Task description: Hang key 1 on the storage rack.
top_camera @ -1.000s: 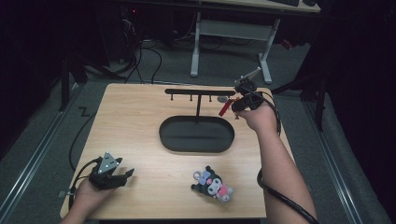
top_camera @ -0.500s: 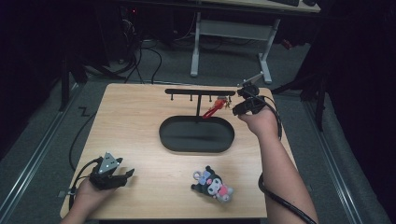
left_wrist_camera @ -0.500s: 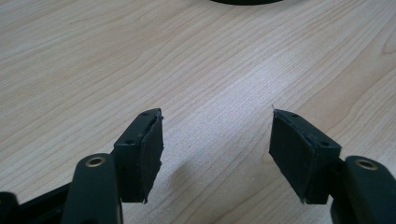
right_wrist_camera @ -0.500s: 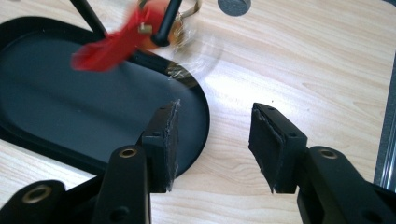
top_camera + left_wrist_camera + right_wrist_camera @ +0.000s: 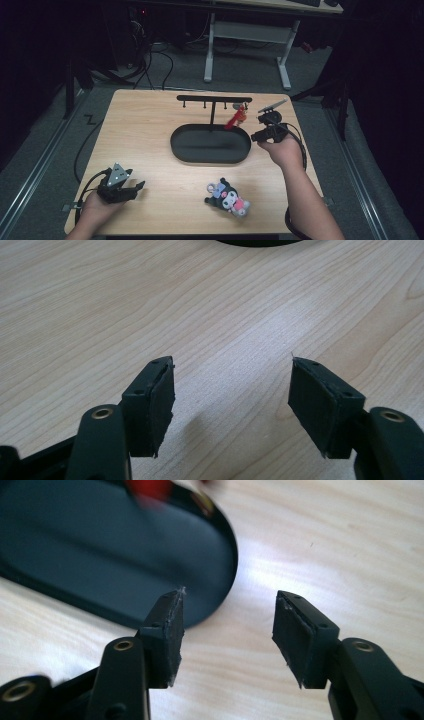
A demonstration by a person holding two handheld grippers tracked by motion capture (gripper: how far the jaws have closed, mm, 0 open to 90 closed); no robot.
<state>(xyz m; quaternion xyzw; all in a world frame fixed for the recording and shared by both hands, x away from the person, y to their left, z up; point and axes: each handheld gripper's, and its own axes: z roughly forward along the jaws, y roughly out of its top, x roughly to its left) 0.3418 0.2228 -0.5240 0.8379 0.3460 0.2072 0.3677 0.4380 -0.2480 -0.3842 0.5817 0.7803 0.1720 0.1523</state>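
Note:
A black rack (image 5: 214, 98) with small hooks rises from an oval black tray (image 5: 210, 145) at mid table. A red tasselled charm (image 5: 237, 117) hangs from the rack's right end, swinging. My right gripper (image 5: 256, 135) is just right of the tray, open and empty; in the right gripper view (image 5: 227, 630) the tray's rim (image 5: 227, 555) lies under its left jaw and the charm (image 5: 150, 487) is a red blur at the top. My left gripper (image 5: 137, 189) rests open at the near left; its gripper view (image 5: 232, 400) has bare wood between the jaws. A black-and-pink plush doll (image 5: 227, 196) lies near the front edge.
The wooden table (image 5: 145, 140) stands on grey carpet. Cables trail off its left side (image 5: 82, 150) and from my right gripper (image 5: 300, 145). A white desk frame (image 5: 247, 32) stands behind the table. Bare wood lies between my left gripper and the doll.
My right gripper has let go of the red charm, which now hangs on the rack, and has drawn back toward the near right. The left gripper has stayed put.

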